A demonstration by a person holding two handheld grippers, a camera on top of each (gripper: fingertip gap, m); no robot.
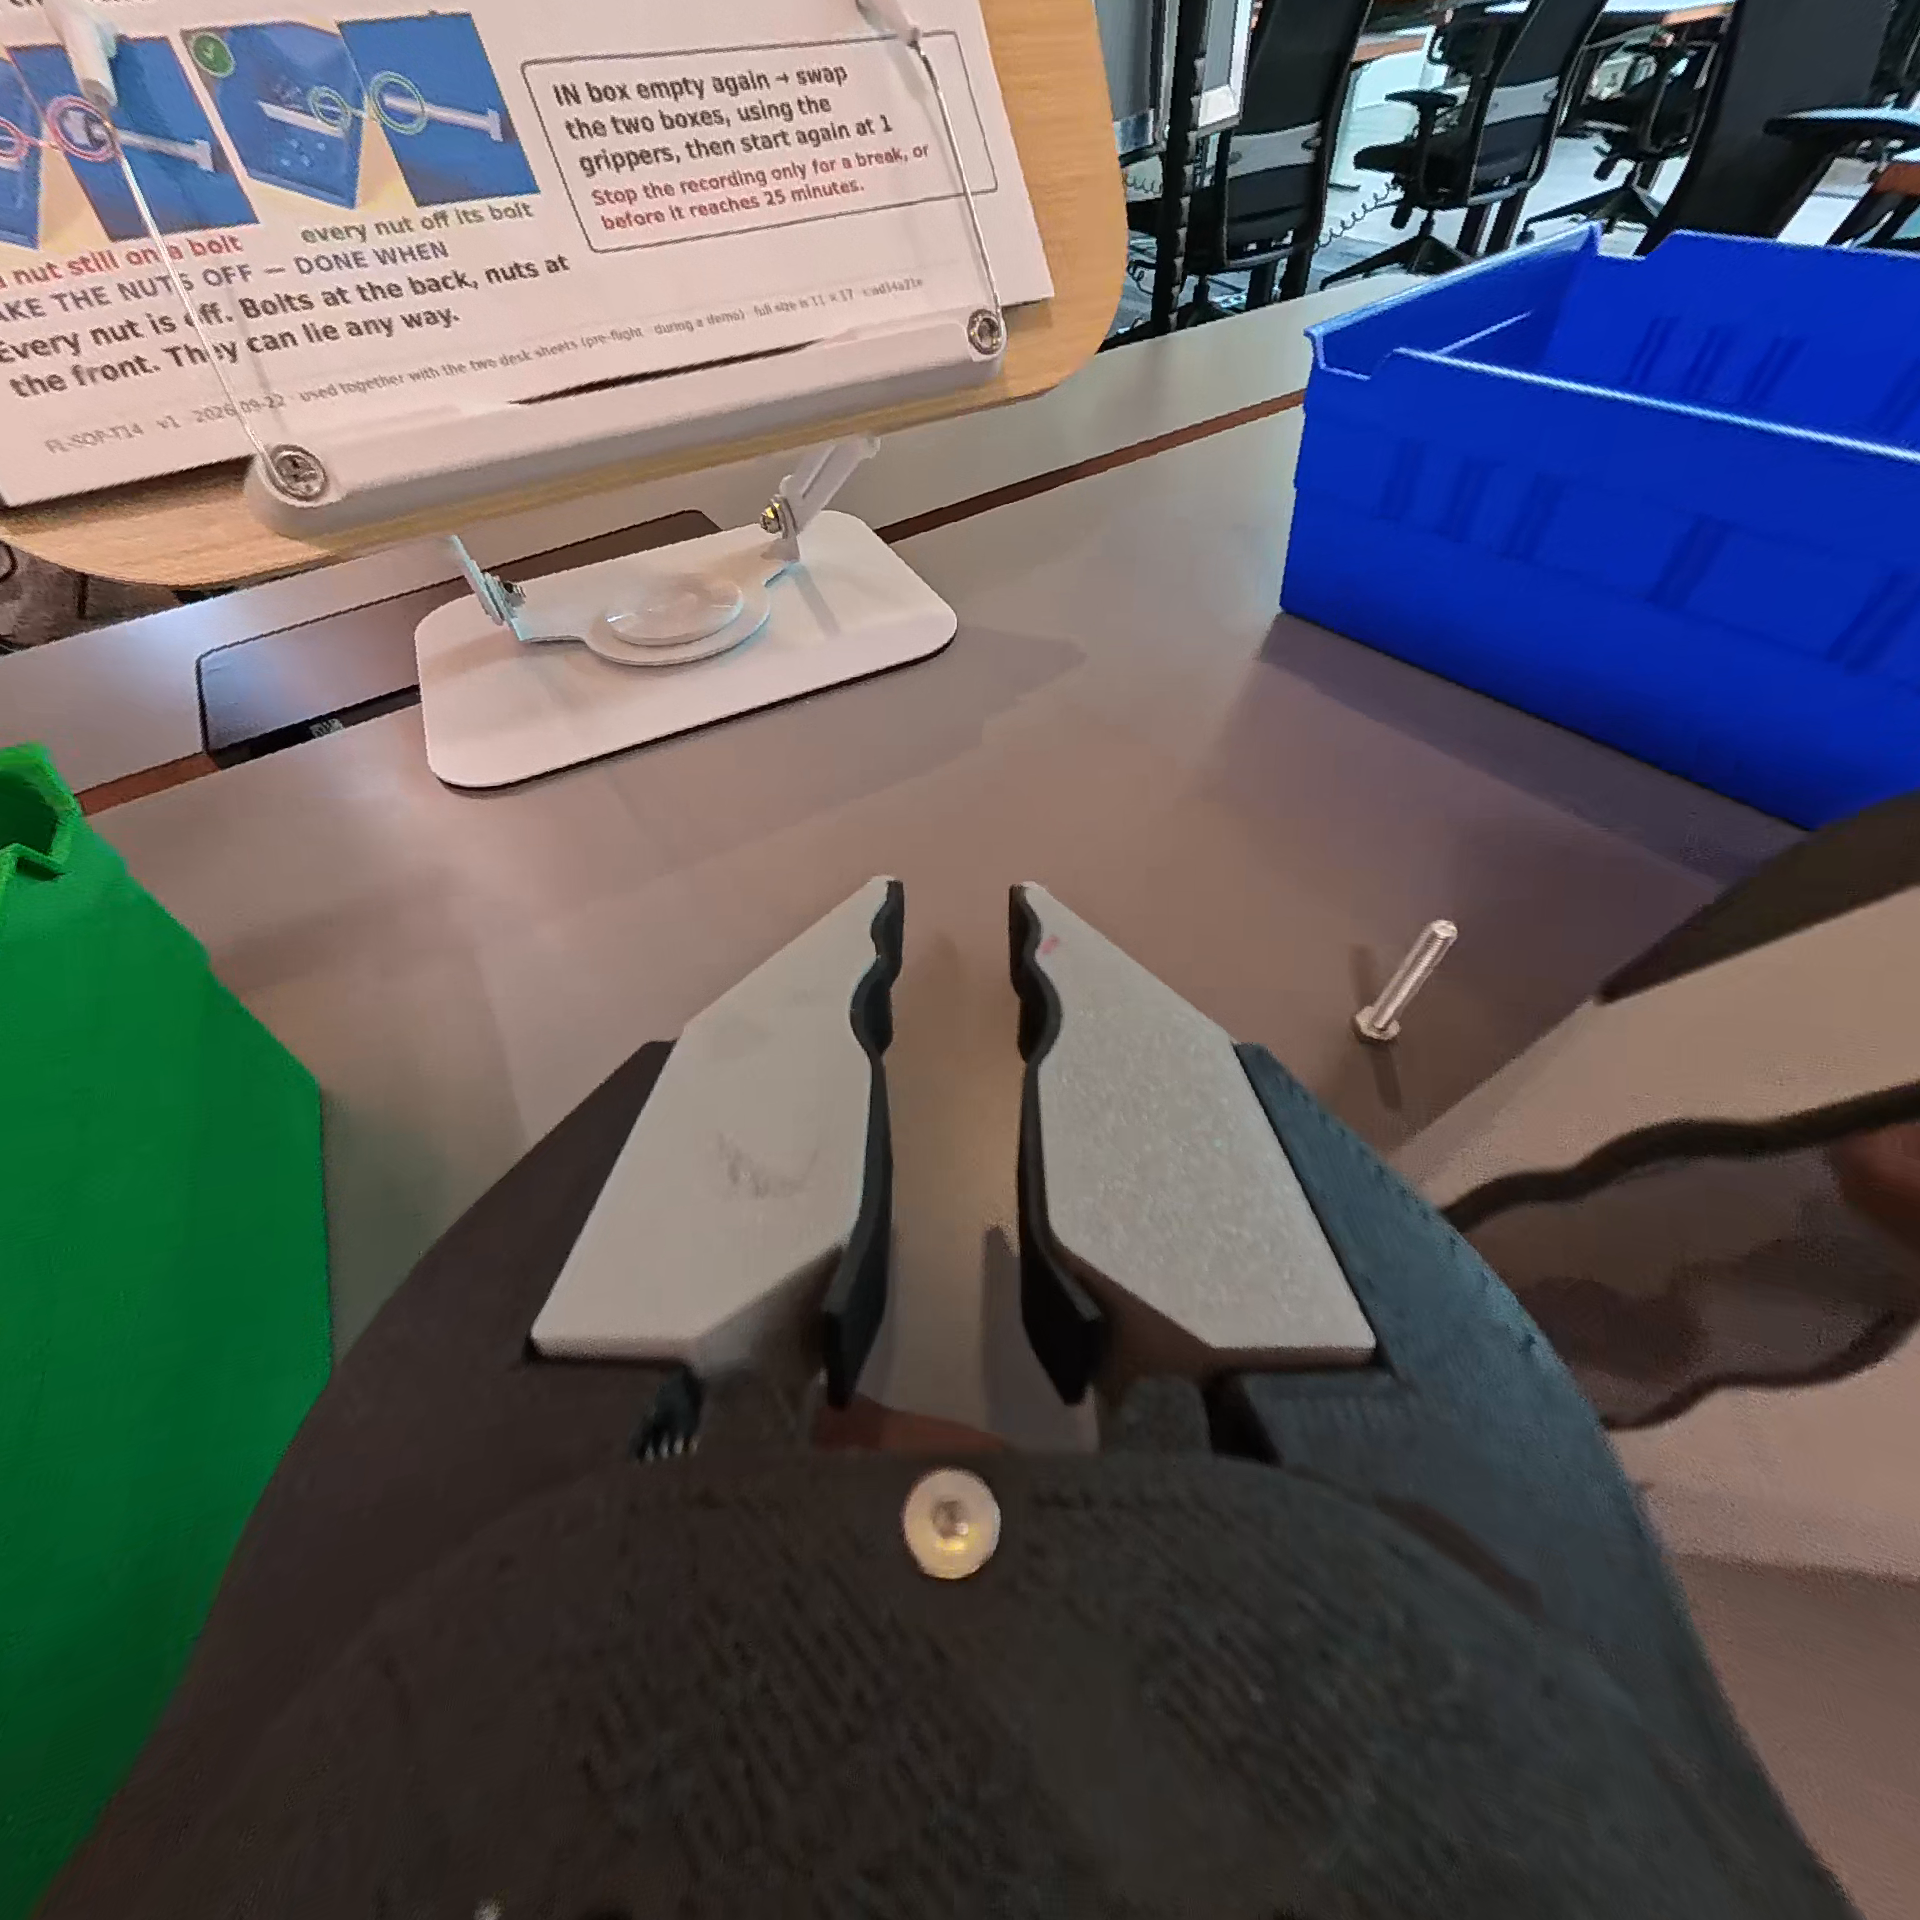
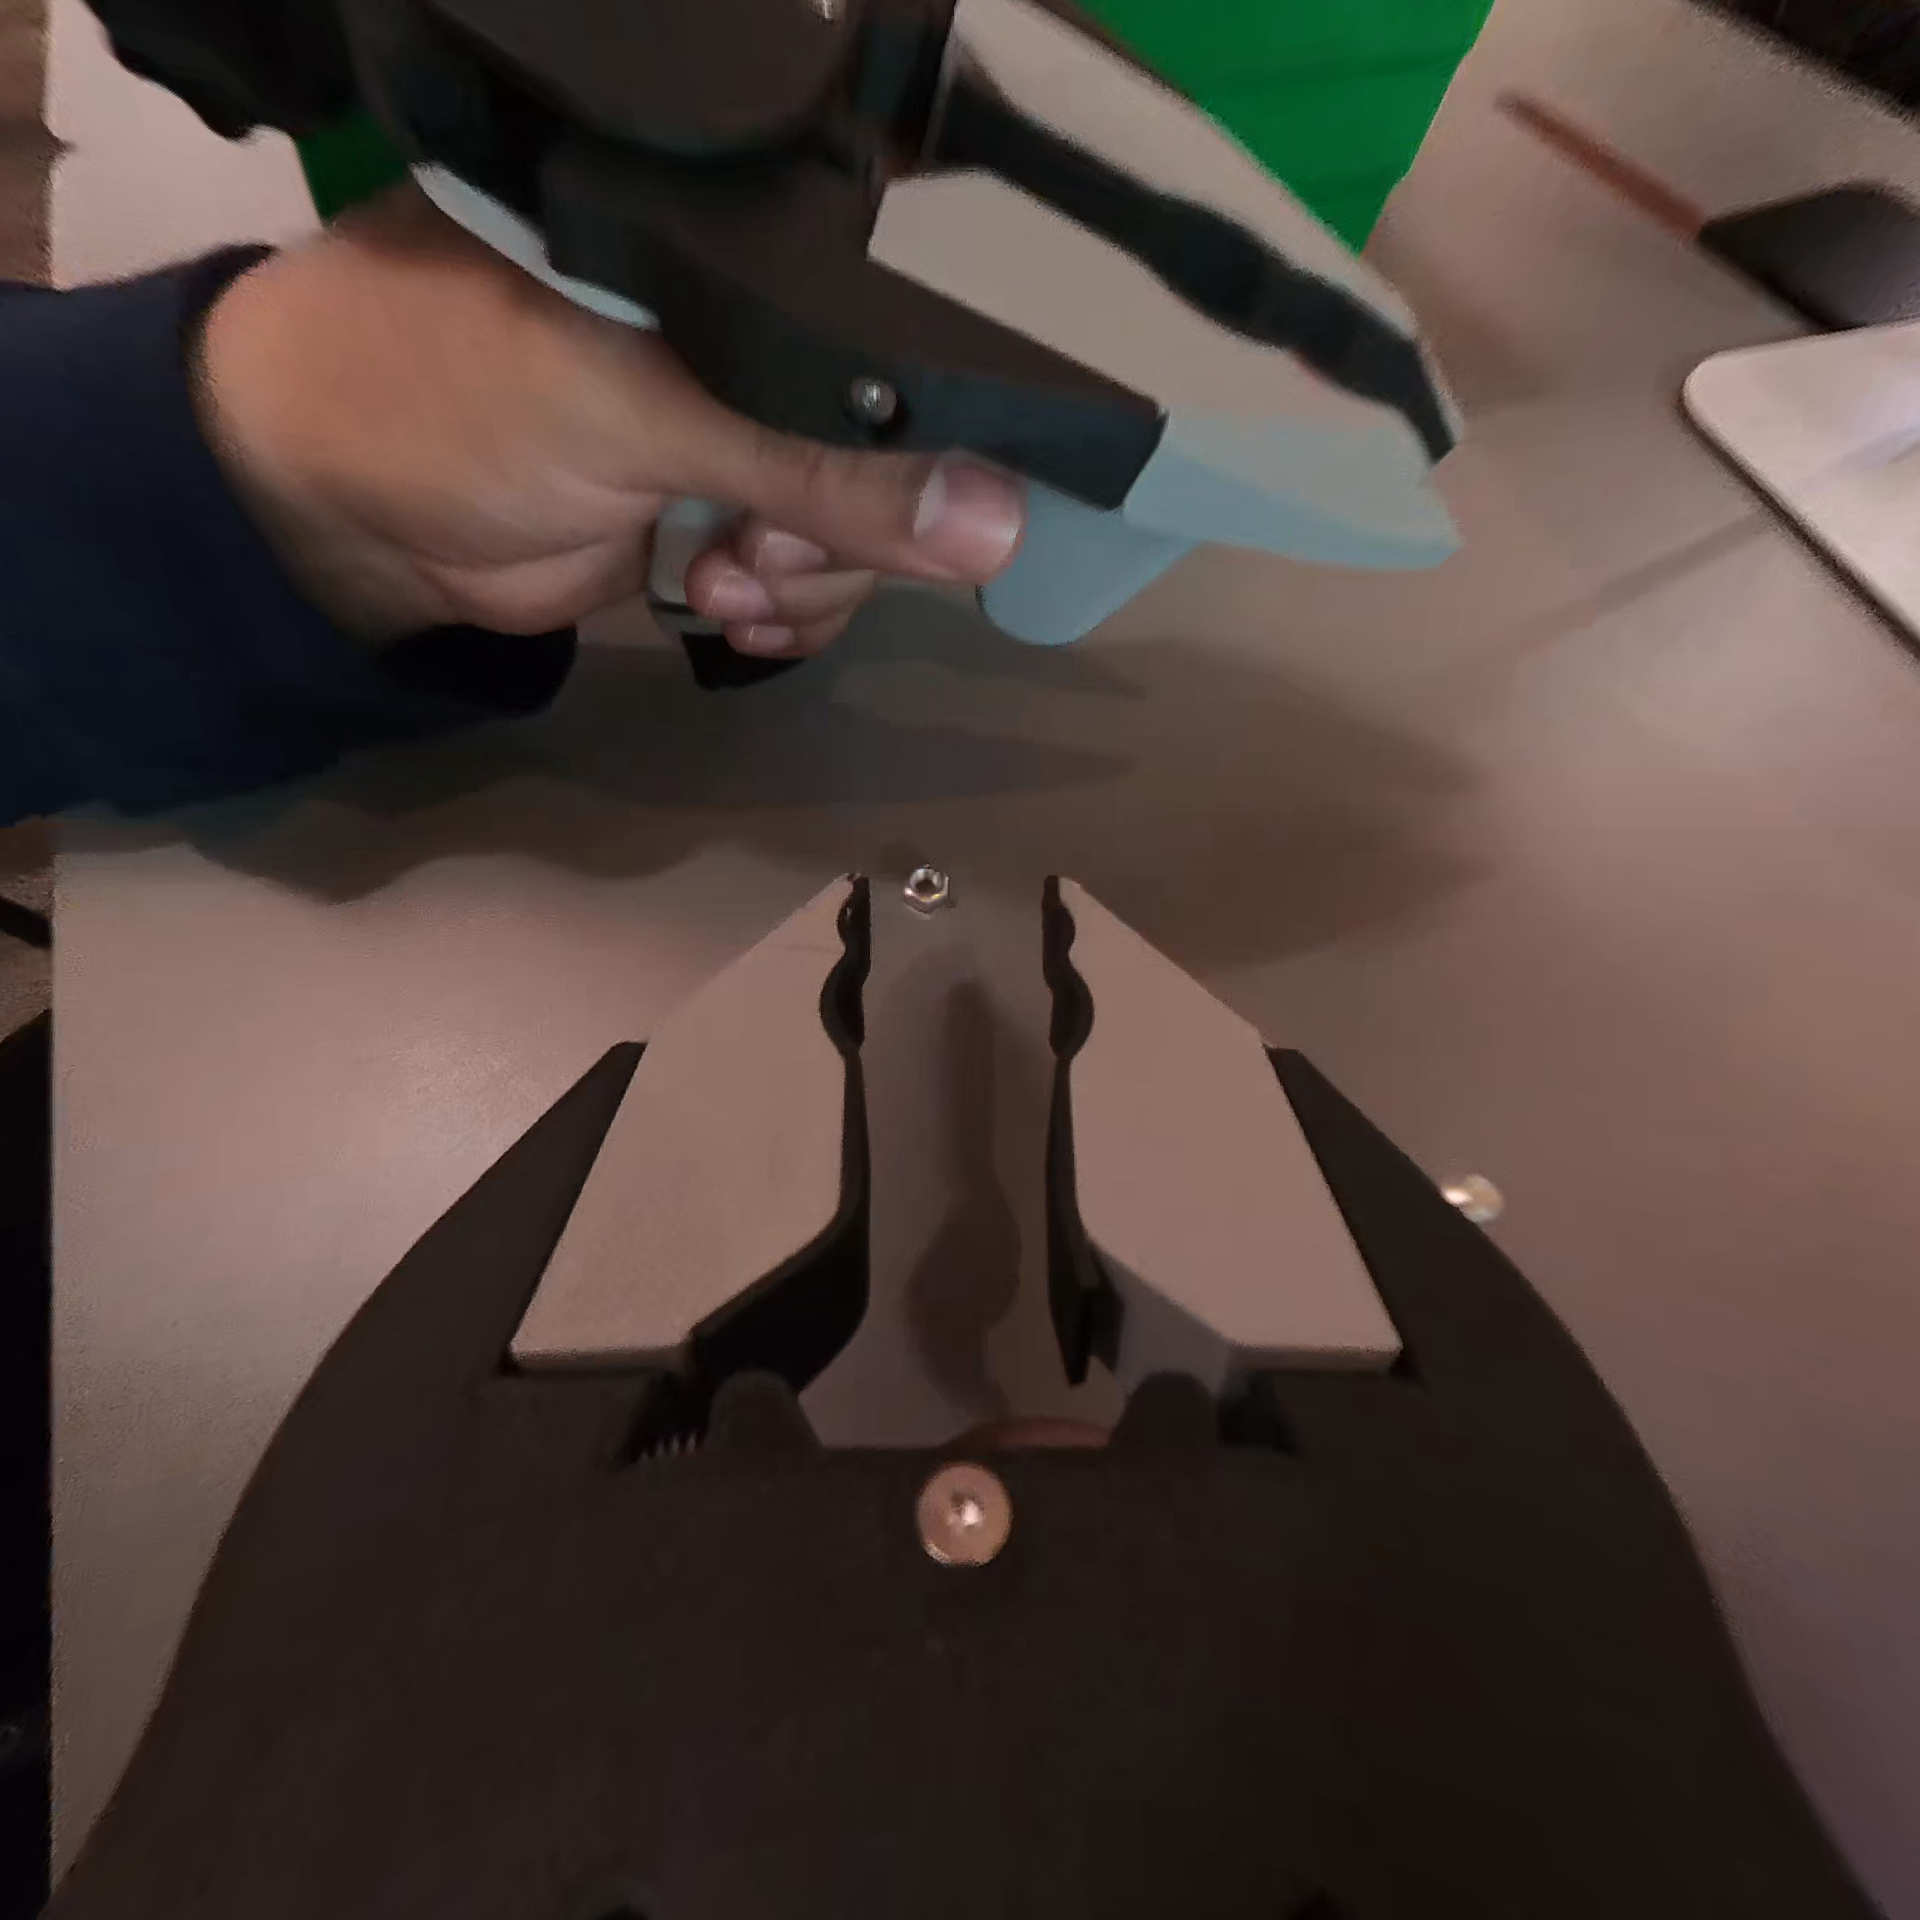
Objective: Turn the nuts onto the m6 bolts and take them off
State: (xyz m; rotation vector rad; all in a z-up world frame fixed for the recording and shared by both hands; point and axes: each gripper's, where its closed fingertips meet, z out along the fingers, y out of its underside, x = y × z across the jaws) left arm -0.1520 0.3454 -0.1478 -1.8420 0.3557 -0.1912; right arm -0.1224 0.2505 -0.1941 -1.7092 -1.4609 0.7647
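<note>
- Between my right tongs (image 2: 951, 883), open and empty, a small silver hex nut (image 2: 926, 889) lies flat on the grey-brown counter (image 2: 1455, 935).
- Left tongs (image 1: 956, 894) are empty too, slightly apart; a short steel bolt (image 1: 1405, 979) lies nearby.
- Both look light, hard and slippery, so I'd pinch the nut across its flats.

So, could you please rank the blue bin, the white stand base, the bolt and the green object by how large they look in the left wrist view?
1. Blue bin and green object: both cut off by the frame and look alike, so unranked.
2. White stand base.
3. Bolt, smallest.
</note>
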